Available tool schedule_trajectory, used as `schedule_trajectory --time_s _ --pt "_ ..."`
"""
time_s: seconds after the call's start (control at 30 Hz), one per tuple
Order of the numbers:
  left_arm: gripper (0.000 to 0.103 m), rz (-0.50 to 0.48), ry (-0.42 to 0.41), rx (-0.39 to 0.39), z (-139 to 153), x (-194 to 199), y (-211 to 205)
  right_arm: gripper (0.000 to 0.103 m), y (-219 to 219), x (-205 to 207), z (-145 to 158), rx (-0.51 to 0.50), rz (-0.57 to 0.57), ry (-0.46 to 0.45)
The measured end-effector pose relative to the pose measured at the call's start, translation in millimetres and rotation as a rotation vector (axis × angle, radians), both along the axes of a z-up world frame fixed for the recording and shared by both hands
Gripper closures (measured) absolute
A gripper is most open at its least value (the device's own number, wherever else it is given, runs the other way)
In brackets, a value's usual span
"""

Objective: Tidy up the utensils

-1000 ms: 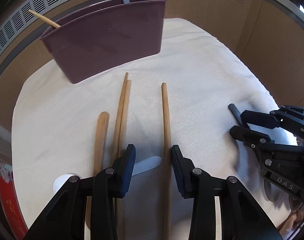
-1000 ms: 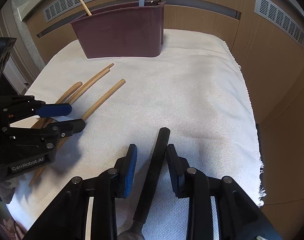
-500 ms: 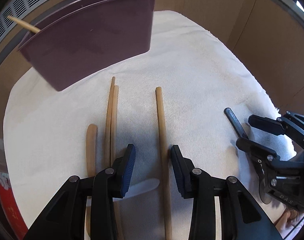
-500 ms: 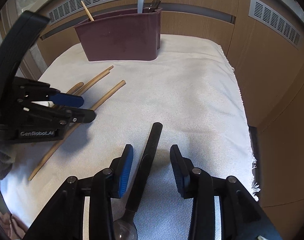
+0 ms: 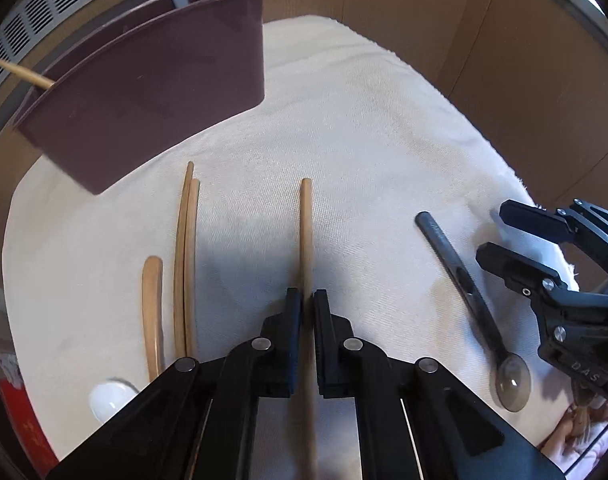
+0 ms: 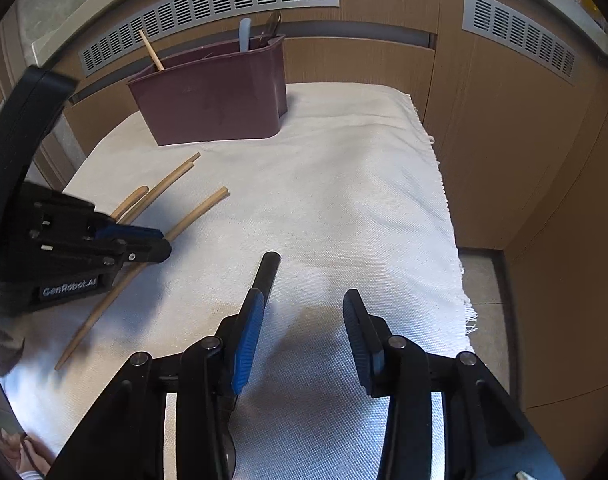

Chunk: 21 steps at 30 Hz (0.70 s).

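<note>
Hiding the chopstick's lower length, left tool clamps it.

Lying flat over the tabletop: white woven cloth, fringed edge hanging off beside tan wood panelling; sitting above it, grey slotted vent grilles; showing at lower edge, red item.

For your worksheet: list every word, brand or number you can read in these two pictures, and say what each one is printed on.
"GenRobot.AI": on the body of the left gripper, seen from the right wrist.
"DAS": on the body of the right gripper, seen from the left wrist; possibly part of a longer word.
Nothing else is readable.
</note>
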<state>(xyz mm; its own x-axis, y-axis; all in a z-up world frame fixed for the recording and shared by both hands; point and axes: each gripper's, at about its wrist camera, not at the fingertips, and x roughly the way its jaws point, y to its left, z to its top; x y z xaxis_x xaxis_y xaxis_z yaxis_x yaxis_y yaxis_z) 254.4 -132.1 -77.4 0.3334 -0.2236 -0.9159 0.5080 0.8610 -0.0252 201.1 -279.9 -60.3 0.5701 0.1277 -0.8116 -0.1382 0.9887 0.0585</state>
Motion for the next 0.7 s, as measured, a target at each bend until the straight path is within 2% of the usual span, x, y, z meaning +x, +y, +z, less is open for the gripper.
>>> schedule_trajectory --time_s 0.1,0.2,0.33,0.43,0.47,0.5,0.53,0.57,0.7 --pt "0.097 0.063 -0.027 -0.116 10 -13 17 0.064 3 -1 2 0.018 0.014 0.011" --pt "0.097 0.154 -0.126 -0.202 30 -31 41 0.064 13 5 -2 0.052 0.043 0.048" --pt "0.097 0.237 -0.186 -0.322 50 -40 71 0.064 31 14 -8 0.015 0.053 0.077" --pt "0.097 0.267 -0.221 -0.357 61 -40 85 0.064 39 20 -15 0.000 0.044 0.119" --pt "0.097 0.272 -0.233 -0.362 64 -46 90 0.067 41 21 -17 -0.003 0.040 0.127" --pt "0.097 0.279 -0.246 -0.362 66 -48 94 0.071 43 20 -17 -0.019 0.039 0.120" --pt "0.097 0.281 -0.253 -0.363 70 -58 99 0.083 46 19 -17 -0.042 0.047 0.120" --pt "0.097 0.282 -0.256 -0.368 72 -60 102 0.090 51 18 -16 -0.061 0.060 0.116" --pt "0.097 0.285 -0.241 -0.372 66 -60 105 0.091 59 11 -11 -0.090 0.101 0.107"
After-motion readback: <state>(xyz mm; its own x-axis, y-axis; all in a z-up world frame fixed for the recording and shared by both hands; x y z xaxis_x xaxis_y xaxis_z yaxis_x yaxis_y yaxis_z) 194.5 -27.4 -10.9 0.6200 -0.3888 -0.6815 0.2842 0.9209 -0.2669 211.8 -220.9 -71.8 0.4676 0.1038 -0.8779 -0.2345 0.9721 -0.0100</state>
